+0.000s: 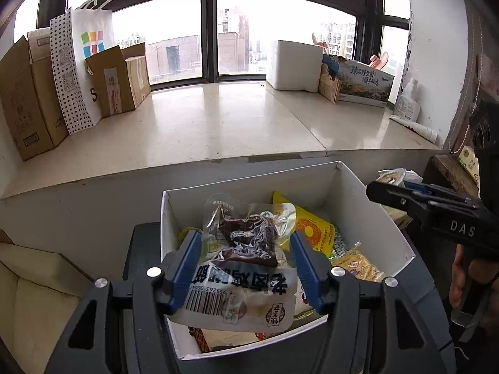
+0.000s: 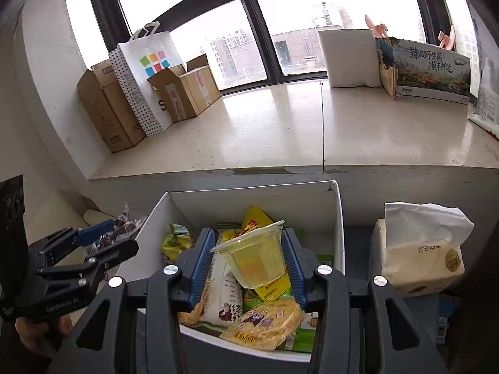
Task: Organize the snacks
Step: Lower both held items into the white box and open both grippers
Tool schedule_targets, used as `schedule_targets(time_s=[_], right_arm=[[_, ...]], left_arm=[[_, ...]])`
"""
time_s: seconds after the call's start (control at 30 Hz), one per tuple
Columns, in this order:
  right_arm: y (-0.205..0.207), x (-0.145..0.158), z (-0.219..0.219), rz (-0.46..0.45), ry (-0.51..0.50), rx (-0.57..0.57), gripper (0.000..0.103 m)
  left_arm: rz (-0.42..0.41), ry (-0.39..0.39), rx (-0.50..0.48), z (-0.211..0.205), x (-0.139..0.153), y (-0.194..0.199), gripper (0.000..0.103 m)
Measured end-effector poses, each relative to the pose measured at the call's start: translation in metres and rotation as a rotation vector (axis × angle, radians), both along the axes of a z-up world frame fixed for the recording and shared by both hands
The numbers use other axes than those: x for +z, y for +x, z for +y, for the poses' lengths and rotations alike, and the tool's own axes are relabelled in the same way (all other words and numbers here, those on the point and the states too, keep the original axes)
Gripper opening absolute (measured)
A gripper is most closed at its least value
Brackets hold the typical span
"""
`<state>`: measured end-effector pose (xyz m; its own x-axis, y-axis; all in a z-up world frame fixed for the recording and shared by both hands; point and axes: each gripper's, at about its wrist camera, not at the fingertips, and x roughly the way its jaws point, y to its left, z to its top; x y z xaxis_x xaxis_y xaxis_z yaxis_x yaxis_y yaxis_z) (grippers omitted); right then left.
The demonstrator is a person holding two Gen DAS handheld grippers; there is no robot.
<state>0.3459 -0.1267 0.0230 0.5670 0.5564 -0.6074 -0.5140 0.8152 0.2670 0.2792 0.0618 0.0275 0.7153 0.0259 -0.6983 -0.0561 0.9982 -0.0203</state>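
My left gripper [image 1: 246, 268] is shut on a clear vacuum pack of dark meat snack [image 1: 246, 240], held over the open white box [image 1: 249, 184]. In the right wrist view, that left gripper [image 2: 103, 237] and its pack [image 2: 121, 224] show beside the box's left wall [image 2: 146, 227]. My right gripper [image 2: 249, 258] is shut on a clear cup of yellow jelly [image 2: 252, 255], hanging above the box. Inside lie several snack packets, among them a yellow bag [image 1: 312, 230] and a noodle cake [image 2: 268, 324]. The right gripper [image 1: 383, 187] enters the left wrist view from the right.
Behind the box runs a pale stone window ledge [image 1: 218, 124]. It carries cardboard boxes [image 1: 28, 103] and a paper bag [image 1: 81, 62] at left. A white foam box [image 1: 293, 65] and a printed carton [image 1: 361, 84] stand at right. A tissue pack [image 2: 421, 258] stands right of the box.
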Motion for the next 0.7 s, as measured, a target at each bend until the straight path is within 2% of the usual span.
schedule_targets(time_s=[0.03,0.07,0.1,0.17,0.37,0.63,0.7], right_arm=[[0.006,-0.001,0.002,0.004,-0.011,-0.017,0.062],[0.012,-0.003,0.003,0.016,-0.024,-0.031,0.095],[0.016,-0.004,0.003,0.023,-0.030,-0.047,0.103],[0.017,-0.002,-0.003,0.007,-0.014,-0.062,0.103],[0.005,-0.002,-0.009,-0.014,-0.002,-0.049,0.103],[-0.024,0.004,-0.020,-0.023,0.037,-0.018,0.103],[-0.040,0.010,-0.026,-0.039,0.057,0.001,0.103]], left_arm=[[0.011,0.002,0.000,0.000,-0.004,0.003,0.073],[0.024,-0.009,-0.003,0.002,-0.008,0.006,0.092],[0.028,-0.024,-0.002,0.004,-0.011,0.006,0.103],[0.017,-0.050,-0.009,0.008,-0.014,0.003,0.103],[0.018,-0.033,0.010,0.013,-0.015,-0.005,0.103],[-0.012,-0.041,-0.049,0.002,0.003,-0.038,0.103],[-0.029,-0.011,-0.049,-0.004,0.010,-0.050,0.103]])
